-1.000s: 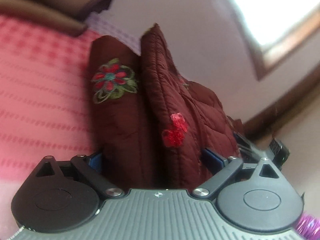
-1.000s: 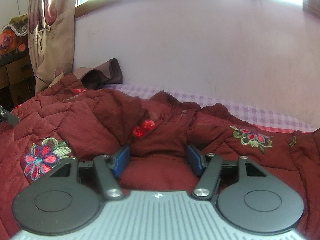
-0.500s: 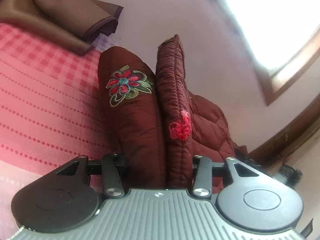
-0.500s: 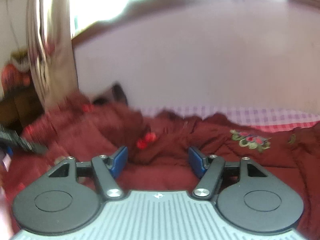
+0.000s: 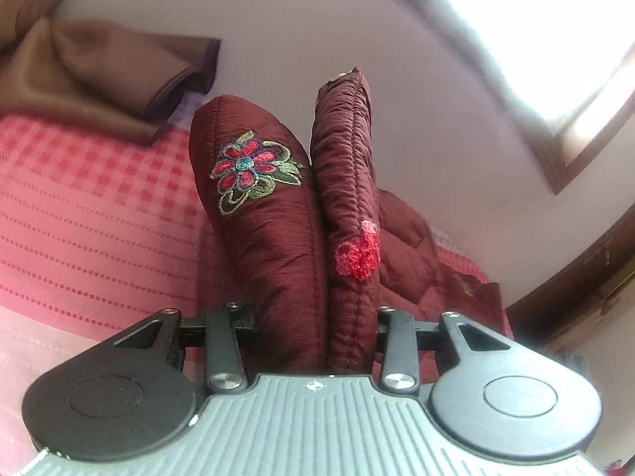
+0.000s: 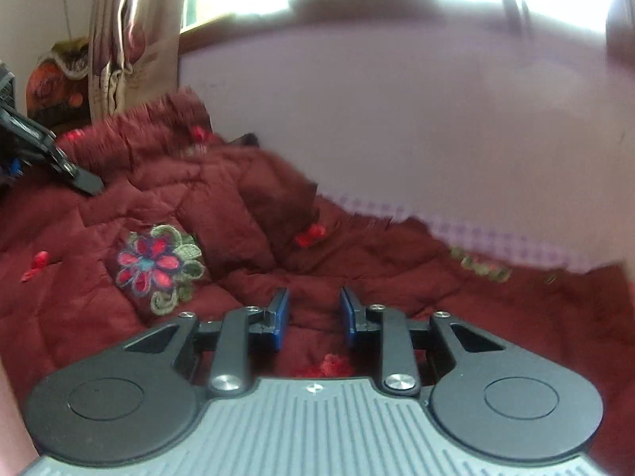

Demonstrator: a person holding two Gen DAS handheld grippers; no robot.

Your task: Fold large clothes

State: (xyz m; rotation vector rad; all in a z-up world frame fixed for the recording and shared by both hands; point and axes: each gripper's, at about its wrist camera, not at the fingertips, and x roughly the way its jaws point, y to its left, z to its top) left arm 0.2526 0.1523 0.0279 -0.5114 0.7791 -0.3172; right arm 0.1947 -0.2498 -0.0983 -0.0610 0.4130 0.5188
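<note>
Left hand-held gripper (image 5: 315, 319) is clamping two bunched layers of the maroon quilted jacket (image 5: 278, 238), jaws just closing, fold running straight ahead above the bed (image 5: 79, 218). Right hand-held gripper (image 6: 313, 317) is also closing; jacket lying right under it, grip unclear. Left is leading.

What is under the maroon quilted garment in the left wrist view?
The maroon quilted garment lies on a red checked bedsheet, seen beside it. Whatever lies directly beneath the garment is covered.
</note>
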